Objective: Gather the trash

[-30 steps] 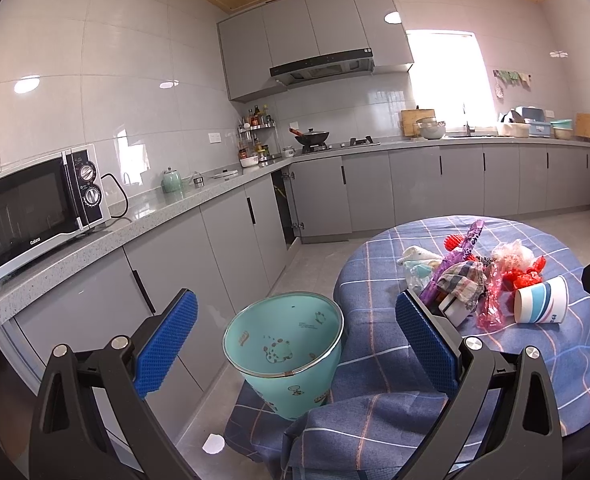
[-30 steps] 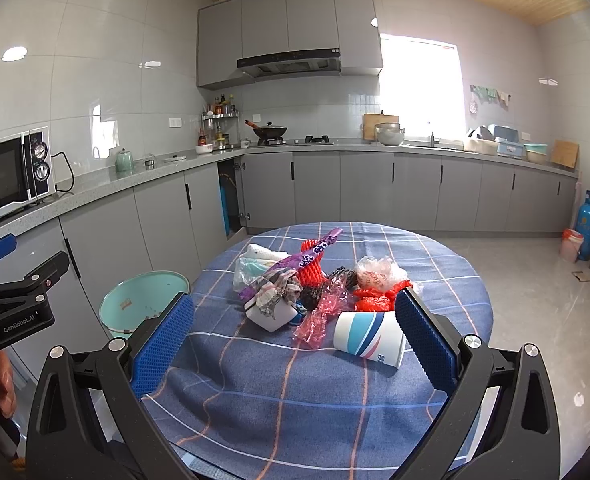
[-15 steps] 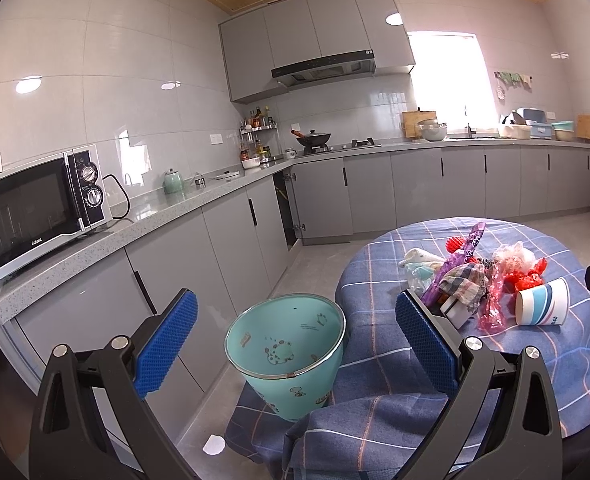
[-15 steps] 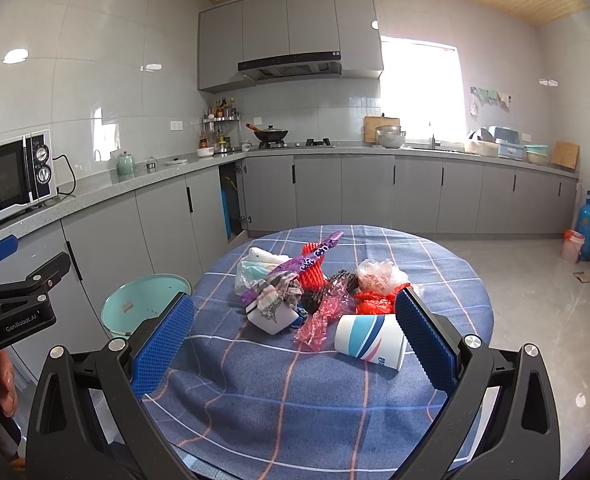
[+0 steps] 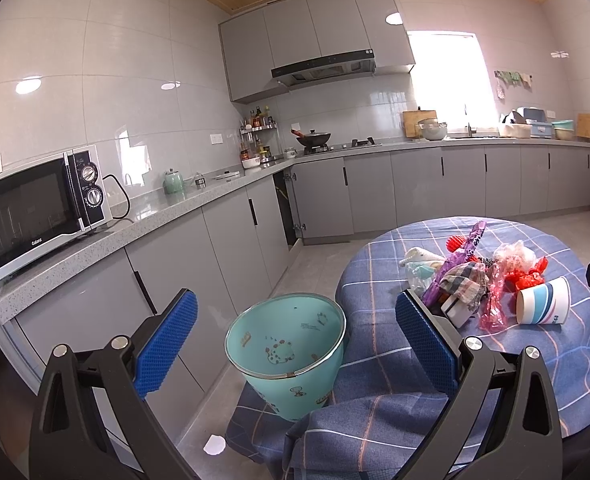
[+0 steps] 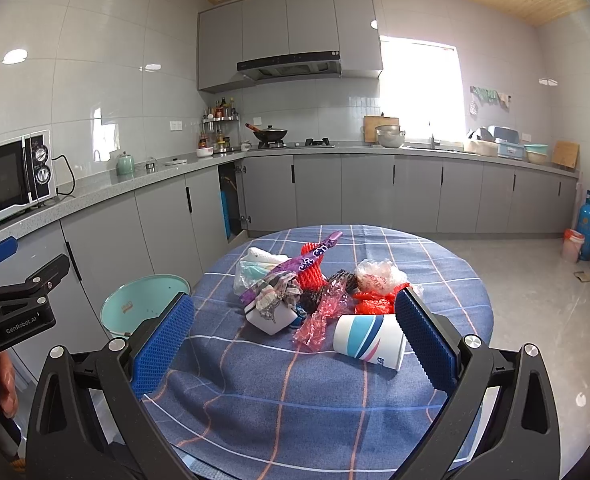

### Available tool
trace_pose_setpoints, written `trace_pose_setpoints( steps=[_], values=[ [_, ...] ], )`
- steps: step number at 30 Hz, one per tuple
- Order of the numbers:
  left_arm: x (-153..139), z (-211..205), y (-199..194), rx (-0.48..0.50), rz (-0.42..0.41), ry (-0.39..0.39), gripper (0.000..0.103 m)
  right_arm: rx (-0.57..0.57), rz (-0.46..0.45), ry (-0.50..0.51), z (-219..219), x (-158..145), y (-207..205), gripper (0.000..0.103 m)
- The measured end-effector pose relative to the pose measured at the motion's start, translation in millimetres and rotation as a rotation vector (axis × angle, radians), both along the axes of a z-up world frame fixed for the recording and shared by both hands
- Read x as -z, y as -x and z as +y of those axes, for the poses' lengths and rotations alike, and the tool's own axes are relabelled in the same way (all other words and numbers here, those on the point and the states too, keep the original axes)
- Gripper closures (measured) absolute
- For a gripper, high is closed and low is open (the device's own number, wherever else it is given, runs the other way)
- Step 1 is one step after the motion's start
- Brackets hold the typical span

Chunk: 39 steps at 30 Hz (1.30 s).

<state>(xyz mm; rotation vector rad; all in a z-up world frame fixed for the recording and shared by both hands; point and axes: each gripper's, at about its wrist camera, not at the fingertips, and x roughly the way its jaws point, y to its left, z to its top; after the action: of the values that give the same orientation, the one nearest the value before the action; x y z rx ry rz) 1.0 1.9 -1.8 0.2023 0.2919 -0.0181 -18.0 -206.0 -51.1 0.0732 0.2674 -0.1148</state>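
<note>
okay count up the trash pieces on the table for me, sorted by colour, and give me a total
Red: 2, a foam net and a crumpled bag
Purple: 1, a long wrapper
Pink: 1, a clear film
White or pale: 4, a striped paper cup, a clear bag, a pale bag, a white box under a checked wrapper
Black: 1, a net
Total: about 9; the pile overlaps.

Right gripper with blue-padded fingers spread wide above a round table in blue checked cloth, paper cup on its side beside a heap of wrappers, teal bin left of table, left gripper at frame edge
</note>
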Motion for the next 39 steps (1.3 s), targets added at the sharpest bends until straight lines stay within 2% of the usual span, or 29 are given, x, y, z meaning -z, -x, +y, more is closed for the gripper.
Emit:
trace_pose_setpoints(
  steps=[6,15,23,25,32,34,36,39],
  values=[
    [6,-5,-6,-0.003,0.005,-0.018,0.005,0.017,-0.010,0.011,-8,2,-5,0.004],
    [14,-13,-33,-0.020,-0.015,-0.031,0.005,0.141,0.019,-0.006,-50,25,-28,0.005],
    [32,-49,-65,0.016,0.009,-0.028,0.005,0.209,0.099,-0.006,-79,64,-57,0.005],
    [41,-62,-74,0.014,0.005,-0.050,0.005,0.228,0.109,-0.004,-85,71,-64,0.005],
    [67,-89,-96,0.044,0.066,-0.062,0.005,0.224,0.132,-0.055,-102,89,-83,0.006],
    [72,-95,-99,0.055,0.077,-0.064,0.005,0.205,0.134,-0.074,-105,92,-89,0.009],
    [77,-99,-102,0.070,0.090,-0.066,0.005,0.185,0.144,-0.092,-108,96,-95,0.024],
    [80,-105,-106,0.079,0.093,-0.075,0.005,0.161,0.164,-0.122,-110,101,-102,0.040]
  ],
)
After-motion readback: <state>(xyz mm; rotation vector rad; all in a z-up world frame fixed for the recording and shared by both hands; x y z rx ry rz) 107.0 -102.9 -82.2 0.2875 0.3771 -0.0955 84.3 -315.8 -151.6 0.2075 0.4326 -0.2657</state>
